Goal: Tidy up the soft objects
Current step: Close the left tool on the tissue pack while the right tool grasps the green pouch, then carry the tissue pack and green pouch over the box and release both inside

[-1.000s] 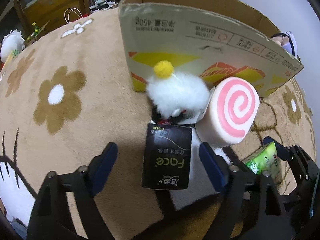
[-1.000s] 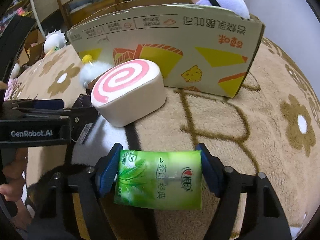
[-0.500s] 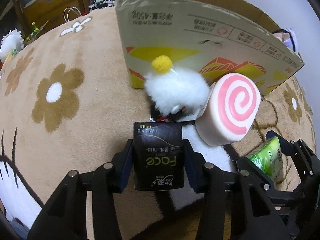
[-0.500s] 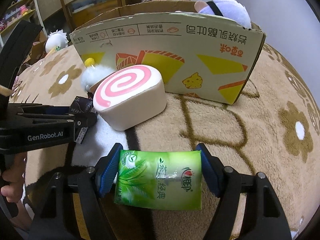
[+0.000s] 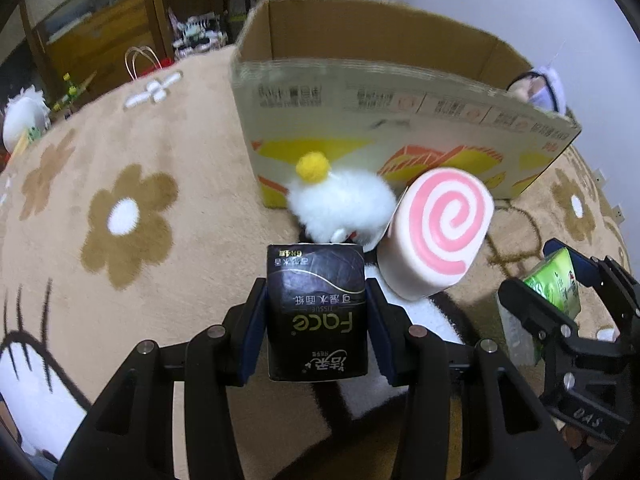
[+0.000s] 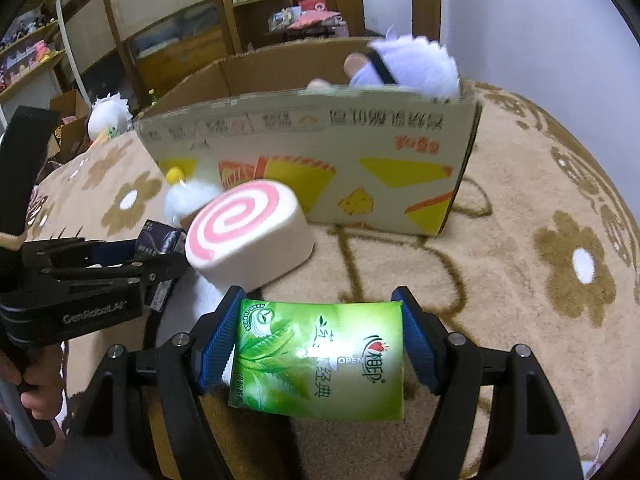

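My left gripper point(image 5: 316, 320) is shut on a black tissue pack point(image 5: 316, 312) and holds it above the carpet. My right gripper point(image 6: 320, 348) is shut on a green tissue pack point(image 6: 320, 360), also lifted; it shows in the left wrist view point(image 5: 556, 284) at the right. A pink-swirl roll cushion point(image 5: 436, 236) and a white fluffy toy with a yellow pompom point(image 5: 340, 204) lie in front of the open cardboard box point(image 5: 400, 120). A white plush point(image 6: 404, 66) sits inside the box at its right end.
A beige carpet with brown flowers point(image 5: 128, 220) covers the floor. A white plush point(image 5: 20, 124) and clutter lie at the far left. Wooden shelves point(image 6: 256, 8) stand behind the box. The left gripper also shows in the right wrist view point(image 6: 120, 264).
My left gripper closed on the black tissue pack and lifted it. Both grippers rose, so the box's inside now shows. The right gripper kept hold of the green pack.
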Available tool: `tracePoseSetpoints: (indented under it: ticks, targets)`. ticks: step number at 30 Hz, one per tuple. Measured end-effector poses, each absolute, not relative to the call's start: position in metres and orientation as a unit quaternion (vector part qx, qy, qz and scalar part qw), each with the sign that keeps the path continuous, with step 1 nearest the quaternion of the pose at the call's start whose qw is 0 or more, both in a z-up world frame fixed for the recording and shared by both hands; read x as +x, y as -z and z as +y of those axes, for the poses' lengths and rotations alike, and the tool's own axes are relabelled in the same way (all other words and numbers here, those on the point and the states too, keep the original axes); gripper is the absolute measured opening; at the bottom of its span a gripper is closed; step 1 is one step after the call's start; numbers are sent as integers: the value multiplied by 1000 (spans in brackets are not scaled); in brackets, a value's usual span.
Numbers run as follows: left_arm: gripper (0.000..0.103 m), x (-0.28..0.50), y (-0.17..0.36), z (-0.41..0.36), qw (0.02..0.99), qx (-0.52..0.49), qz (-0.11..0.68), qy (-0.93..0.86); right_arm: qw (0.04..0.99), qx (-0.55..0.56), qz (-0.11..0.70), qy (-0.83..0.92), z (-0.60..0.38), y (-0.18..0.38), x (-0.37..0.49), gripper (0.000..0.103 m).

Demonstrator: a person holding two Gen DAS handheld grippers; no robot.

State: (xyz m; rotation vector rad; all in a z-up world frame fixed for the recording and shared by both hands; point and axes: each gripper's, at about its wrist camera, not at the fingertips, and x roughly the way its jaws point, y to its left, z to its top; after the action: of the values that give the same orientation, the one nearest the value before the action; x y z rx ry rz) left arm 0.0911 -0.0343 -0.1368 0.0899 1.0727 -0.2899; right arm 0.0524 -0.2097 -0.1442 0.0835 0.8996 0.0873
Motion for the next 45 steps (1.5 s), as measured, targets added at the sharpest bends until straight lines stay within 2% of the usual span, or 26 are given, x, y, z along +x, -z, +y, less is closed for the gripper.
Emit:
tracePoseSetpoints:
  ticks: [13, 23, 32, 45]
  targets:
    - [45, 79, 63, -17, 897, 31, 428, 105, 933, 19, 357, -39, -201, 82, 47, 78]
    - [45, 88, 22, 7, 928, 20, 363, 81, 948, 18, 318, -29, -202, 58, 41, 78]
    - [45, 95, 1, -7, 946, 37, 314, 74, 958, 15, 287, -15, -210, 41, 44, 78]
    - [45, 121, 5, -46, 951, 59, 288, 99, 967, 31, 252, -2, -231, 28, 69, 78]
